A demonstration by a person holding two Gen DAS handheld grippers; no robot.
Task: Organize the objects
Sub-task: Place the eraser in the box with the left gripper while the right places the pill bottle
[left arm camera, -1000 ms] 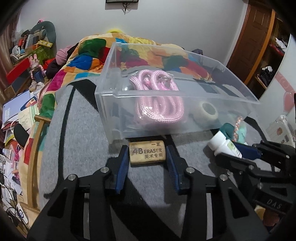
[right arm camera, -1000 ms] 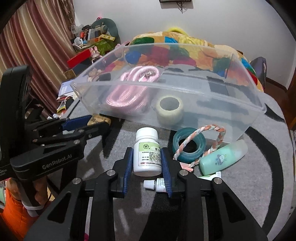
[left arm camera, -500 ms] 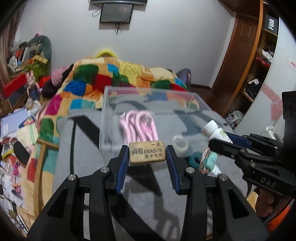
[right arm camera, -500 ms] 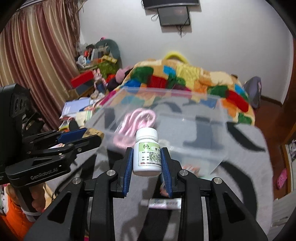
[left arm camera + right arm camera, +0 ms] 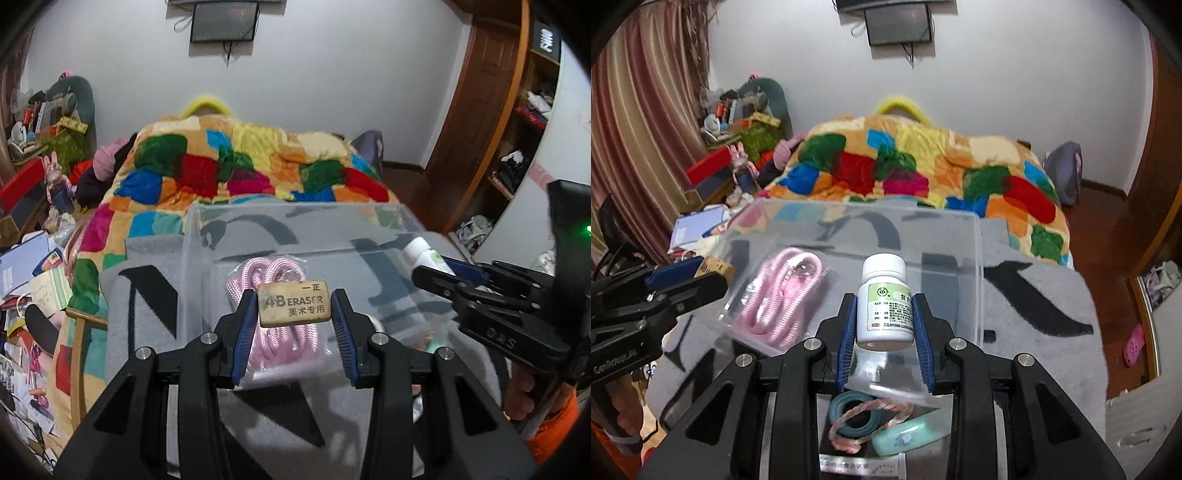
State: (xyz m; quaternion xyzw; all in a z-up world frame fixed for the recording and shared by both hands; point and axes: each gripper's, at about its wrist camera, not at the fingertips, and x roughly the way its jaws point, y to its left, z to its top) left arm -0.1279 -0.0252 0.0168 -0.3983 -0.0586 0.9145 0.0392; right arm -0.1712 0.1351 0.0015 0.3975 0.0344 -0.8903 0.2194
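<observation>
My left gripper is shut on a tan 4B eraser and holds it above the clear plastic bin. My right gripper is shut on a white pill bottle with a green label, also above the bin. A pink coiled rope lies inside the bin and shows in the right wrist view too. The right gripper shows at the right of the left wrist view; the left gripper shows at the left of the right wrist view.
Below the bin's near edge on the grey blanket lie a teal tape ring, a braided pink-white cord, a mint green bottle and a small tube. A colourful patchwork quilt covers the bed beyond.
Both grippers have risen with the eraser and the pill bottle and moved forward, from the blanket in front of the bin to above it.
</observation>
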